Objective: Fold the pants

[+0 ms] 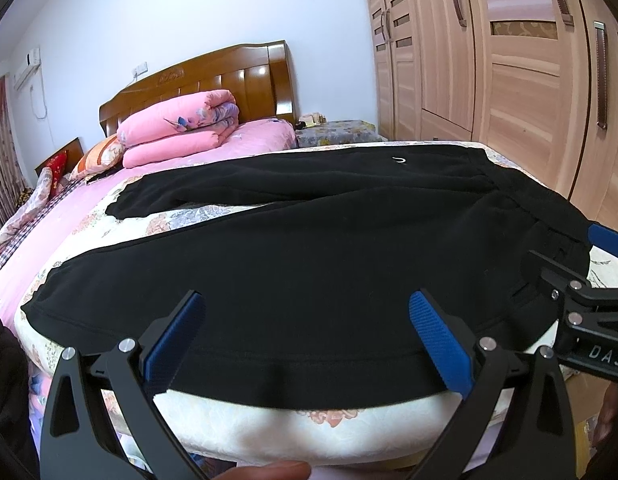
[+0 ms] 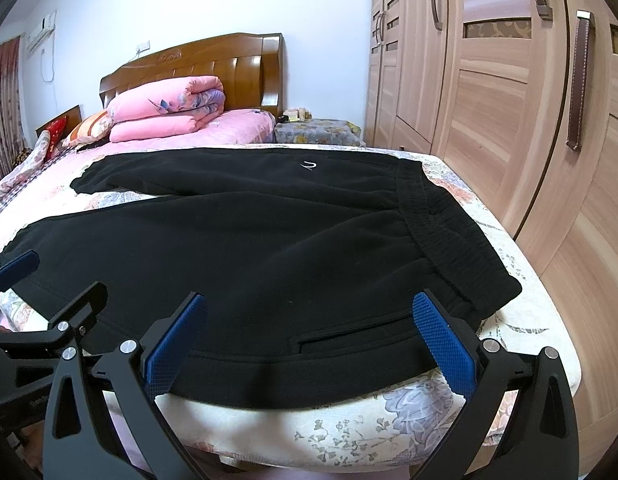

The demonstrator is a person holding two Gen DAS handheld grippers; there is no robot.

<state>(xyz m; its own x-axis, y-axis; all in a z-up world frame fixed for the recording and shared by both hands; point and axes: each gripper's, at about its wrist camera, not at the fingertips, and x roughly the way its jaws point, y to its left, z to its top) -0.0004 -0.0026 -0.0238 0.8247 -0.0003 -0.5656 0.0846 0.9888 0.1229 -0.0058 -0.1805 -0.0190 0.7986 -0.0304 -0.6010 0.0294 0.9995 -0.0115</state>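
Observation:
Black pants [image 1: 309, 248] lie flat on the floral bedspread, legs stretching left, waistband at the right; they also show in the right wrist view [image 2: 269, 240]. A small white logo [image 2: 308, 165] sits on the far leg. My left gripper [image 1: 307, 308] is open, its blue pads straddling the near edge of the near leg. My right gripper [image 2: 309, 308] is open over the near edge close to the pocket slit [image 2: 349, 334] and waistband [image 2: 441, 232]. The right gripper shows at the right edge of the left wrist view [image 1: 581, 276]. The left gripper shows at the left edge of the right wrist view [image 2: 33, 280].
A folded pink quilt [image 1: 181, 128] and pillows lie by the wooden headboard [image 1: 213, 80]. A wardrobe [image 2: 509, 100] stands close along the bed's right side. A covered nightstand [image 2: 317, 130] sits beyond. The near bed edge [image 2: 349, 432] is just below the grippers.

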